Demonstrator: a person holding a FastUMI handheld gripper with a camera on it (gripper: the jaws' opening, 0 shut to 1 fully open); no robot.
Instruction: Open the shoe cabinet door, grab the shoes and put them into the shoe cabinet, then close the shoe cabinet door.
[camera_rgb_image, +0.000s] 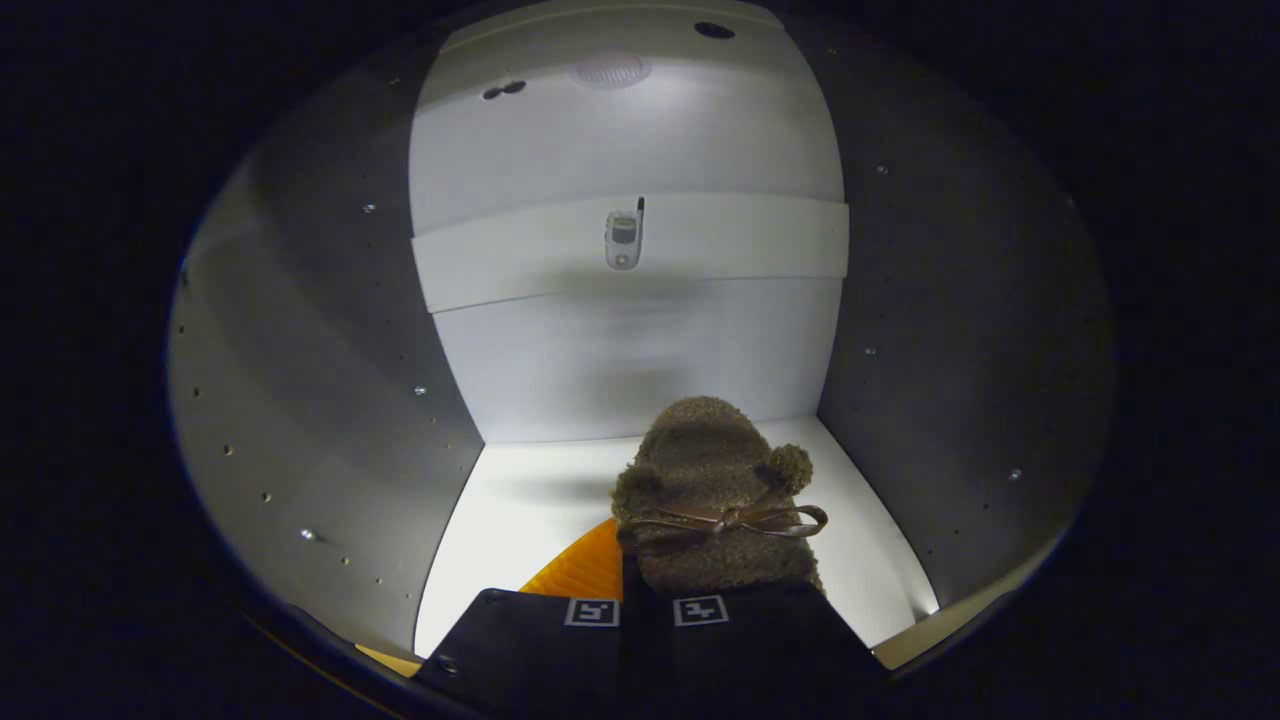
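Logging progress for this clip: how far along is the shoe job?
Done: the gripper looks into the cabinet interior, so the door is open. In hand: the fingers are shut on the fuzzy brown slipper, over the cabinet floor. Left: release it and close the door.

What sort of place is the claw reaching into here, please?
Most likely the inside of a shoe cabinet: a pale floor panel, side walls dotted with shelf-pin holes, and a fuzzy brown slipper with a bow, held by the claw.
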